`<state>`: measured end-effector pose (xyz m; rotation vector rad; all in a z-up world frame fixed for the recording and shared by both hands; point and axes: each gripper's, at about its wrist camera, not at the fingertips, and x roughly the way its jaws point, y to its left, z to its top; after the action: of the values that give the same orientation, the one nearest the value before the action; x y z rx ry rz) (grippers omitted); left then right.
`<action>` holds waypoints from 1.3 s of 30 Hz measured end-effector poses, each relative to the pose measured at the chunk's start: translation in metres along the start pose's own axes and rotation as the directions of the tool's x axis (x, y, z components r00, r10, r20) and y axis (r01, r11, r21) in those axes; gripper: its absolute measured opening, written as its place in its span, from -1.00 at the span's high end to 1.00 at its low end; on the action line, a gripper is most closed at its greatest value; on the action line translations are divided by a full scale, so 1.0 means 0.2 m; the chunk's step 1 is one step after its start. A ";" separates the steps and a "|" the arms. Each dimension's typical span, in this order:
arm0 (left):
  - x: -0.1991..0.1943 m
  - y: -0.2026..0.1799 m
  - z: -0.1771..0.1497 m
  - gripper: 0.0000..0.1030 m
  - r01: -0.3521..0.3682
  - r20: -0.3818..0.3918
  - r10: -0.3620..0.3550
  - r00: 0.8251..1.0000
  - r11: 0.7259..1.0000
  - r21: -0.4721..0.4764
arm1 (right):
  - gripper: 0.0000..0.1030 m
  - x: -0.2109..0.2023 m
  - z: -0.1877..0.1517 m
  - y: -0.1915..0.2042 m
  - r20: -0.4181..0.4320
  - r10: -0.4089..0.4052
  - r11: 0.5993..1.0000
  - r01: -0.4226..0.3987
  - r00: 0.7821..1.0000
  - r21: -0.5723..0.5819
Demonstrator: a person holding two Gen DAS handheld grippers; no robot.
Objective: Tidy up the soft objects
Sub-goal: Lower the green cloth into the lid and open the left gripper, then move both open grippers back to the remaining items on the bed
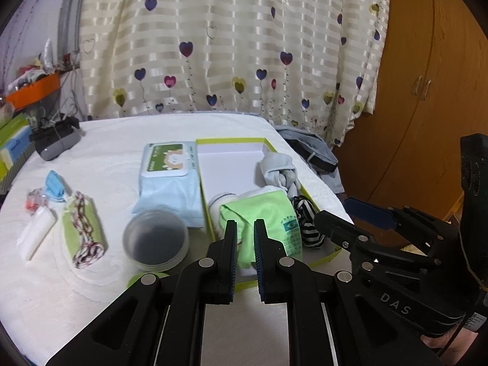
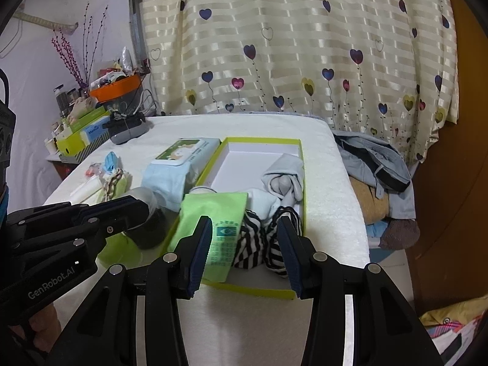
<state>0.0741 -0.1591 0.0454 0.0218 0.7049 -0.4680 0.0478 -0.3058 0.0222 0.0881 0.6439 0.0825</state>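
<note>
While the left claw gapes narrowly (empty), the right claw spreads wide above the striped sock.

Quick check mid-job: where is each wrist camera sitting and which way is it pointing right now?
Left wrist: on the left gripper, facing the curtain over the green-rimmed box; its jaws stand narrowly apart at the green cloth; the right gripper shows at right.
Right wrist: on the right gripper, aimed the same way, jaws wide around the striped cloth; the left gripper shows at left.
Shared: box, green cloth, striped cloth, wipes pack.
</note>
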 end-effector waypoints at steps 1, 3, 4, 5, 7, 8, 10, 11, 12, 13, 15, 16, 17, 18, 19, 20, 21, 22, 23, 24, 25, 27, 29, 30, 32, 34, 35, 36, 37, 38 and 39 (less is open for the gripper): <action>-0.01 0.00 0.00 0.80 -0.005 0.005 0.005 1.000 1.000 -0.002 | 0.12 -0.01 0.00 0.01 0.003 -0.001 1.000 0.001 1.000 -0.003; -0.05 0.02 -0.01 0.79 -0.024 0.021 0.024 0.999 1.000 -0.002 | 0.12 -0.04 0.01 0.04 0.011 0.001 1.000 -0.001 1.000 -0.011; -0.06 0.02 -0.01 0.79 -0.030 0.026 0.030 0.999 1.000 -0.003 | 0.12 -0.05 0.01 0.05 0.015 0.001 1.000 0.000 1.000 -0.016; -0.07 0.03 -0.01 0.79 -0.033 0.028 0.033 0.999 0.999 -0.005 | 0.12 -0.06 0.01 0.07 0.016 0.000 1.000 0.000 1.000 -0.020; -0.11 0.05 -0.02 0.79 -0.044 0.040 0.045 0.998 0.999 -0.013 | 0.12 -0.07 0.01 0.10 0.020 0.003 1.000 -0.002 1.000 -0.028; -0.12 0.06 -0.02 0.79 -0.050 0.046 0.051 0.998 0.999 -0.015 | 0.12 -0.08 0.01 0.11 0.021 0.003 0.999 -0.002 1.000 -0.032; -0.15 0.08 -0.03 0.79 -0.057 0.056 0.058 0.997 0.998 -0.021 | 0.12 -0.09 0.01 0.15 0.023 0.003 0.999 -0.003 1.000 -0.041; -0.16 0.10 -0.03 0.79 -0.059 0.059 0.060 0.996 0.998 -0.027 | 0.12 -0.10 0.02 0.16 0.024 0.004 0.999 -0.003 1.000 -0.045; -0.17 0.11 -0.04 0.79 -0.063 0.064 0.065 0.996 0.998 -0.030 | 0.12 -0.11 0.02 0.18 0.026 0.005 0.999 -0.004 1.000 -0.049; -0.18 0.12 -0.04 0.79 -0.065 0.066 0.067 0.996 0.997 -0.032 | 0.12 -0.11 0.02 0.20 0.027 0.006 0.999 -0.004 1.000 -0.053; -0.21 0.15 -0.05 0.78 -0.070 0.071 0.073 0.995 0.997 -0.042 | 0.12 -0.12 0.03 0.24 0.030 0.009 0.998 -0.007 1.000 -0.065; -0.22 0.17 -0.06 0.78 -0.072 0.073 0.076 0.994 0.996 -0.047 | 0.12 -0.12 0.03 0.26 0.030 0.012 0.997 -0.009 0.999 -0.071; -0.24 0.18 -0.06 0.78 -0.074 0.075 0.078 0.994 0.996 -0.052 | 0.12 -0.13 0.03 0.28 0.031 0.014 0.997 -0.012 0.999 -0.076; -0.25 0.20 -0.07 0.78 -0.076 0.077 0.080 0.994 0.995 -0.058 | 0.12 -0.13 0.03 0.30 0.032 0.017 0.996 -0.015 0.999 -0.083; -0.26 0.22 -0.08 0.78 -0.078 0.080 0.083 0.993 0.995 -0.065 | 0.12 -0.13 0.03 0.33 0.032 0.021 0.995 -0.018 0.999 -0.094; -0.28 0.24 -0.08 0.77 -0.080 0.083 0.086 0.993 0.994 -0.072 | 0.12 -0.13 0.04 0.35 0.032 0.023 0.995 -0.020 0.999 -0.100; -0.28 0.26 -0.09 0.75 -0.082 0.085 0.089 0.992 0.994 -0.078 | 0.12 -0.14 0.04 0.37 0.031 0.028 0.994 -0.024 0.999 -0.109; -0.29 0.27 -0.09 0.72 -0.085 0.086 0.092 0.992 0.993 -0.083 | 0.12 -0.14 0.04 0.40 0.031 0.031 0.993 -0.027 0.999 -0.116; -0.30 0.29 -0.10 0.71 -0.087 0.088 0.095 0.992 0.992 -0.090 | 0.12 -0.14 0.04 0.41 0.032 0.034 0.992 -0.029 0.999 -0.121; -0.32 0.31 -0.11 0.69 -0.091 0.091 0.099 0.991 0.991 -0.096 | 0.12 -0.14 0.04 0.43 0.032 0.037 0.991 -0.033 0.999 -0.127; -0.33 0.33 -0.12 0.69 -0.093 0.092 0.102 0.990 0.991 -0.101 | 0.12 -0.14 0.04 0.45 0.031 0.042 0.990 -0.037 0.999 -0.134; -0.35 0.36 -0.13 0.69 -0.096 0.096 0.107 0.990 0.989 -0.111 | 0.12 -0.14 0.03 0.49 0.029 0.047 0.989 -0.042 0.998 -0.144; -0.36 0.39 -0.14 0.68 -0.100 0.098 0.111 0.989 0.988 -0.118 | 0.12 -0.14 0.03 0.52 0.028 0.054 0.987 -0.049 0.998 -0.155; -0.37 0.40 -0.15 0.68 -0.102 0.099 0.114 0.989 0.987 -0.123 | 0.12 -0.14 0.03 0.53 0.027 0.056 0.986 -0.051 0.998 -0.160; -0.38 0.42 -0.16 0.67 -0.106 0.100 0.120 0.988 0.986 -0.130 | 0.12 -0.14 0.03 0.55 0.026 0.060 0.984 -0.055 0.998 -0.169; -0.39 0.44 -0.17 0.66 -0.112 0.099 0.126 0.987 0.984 -0.139 | 0.12 -0.14 0.03 0.58 0.024 0.067 0.982 -0.061 0.997 -0.179; -0.40 0.45 -0.17 0.66 -0.115 0.099 0.130 0.987 0.983 -0.143 | 0.12 -0.13 0.03 0.59 0.023 0.070 0.981 -0.064 0.997 -0.183; -0.40 0.45 -0.17 0.66 -0.116 0.099 0.132 0.986 0.982 -0.146 | 0.12 -0.13 0.03 0.60 0.022 0.072 0.980 -0.067 0.997 -0.188; -0.40 0.46 -0.18 0.64 -0.117 0.100 0.133 0.986 0.982 -0.148 | 0.12 -0.13 0.03 0.62 0.021 0.076 0.979 -0.071 0.997 -0.193; -0.41 0.47 -0.18 0.63 -0.119 0.100 0.135 0.986 0.981 -0.152 | 0.12 -0.13 0.03 0.62 0.021 0.079 0.978 -0.074 0.997 -0.197; -0.41 0.48 -0.18 0.60 -0.120 0.101 0.136 0.986 0.981 -0.155 | 0.12 -0.13 0.03 0.63 0.019 0.082 0.977 -0.076 0.996 -0.201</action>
<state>0.0371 -0.0335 0.0559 -0.0972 0.6232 -0.2898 0.0238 -0.1828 0.0559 -0.0800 0.6013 0.2223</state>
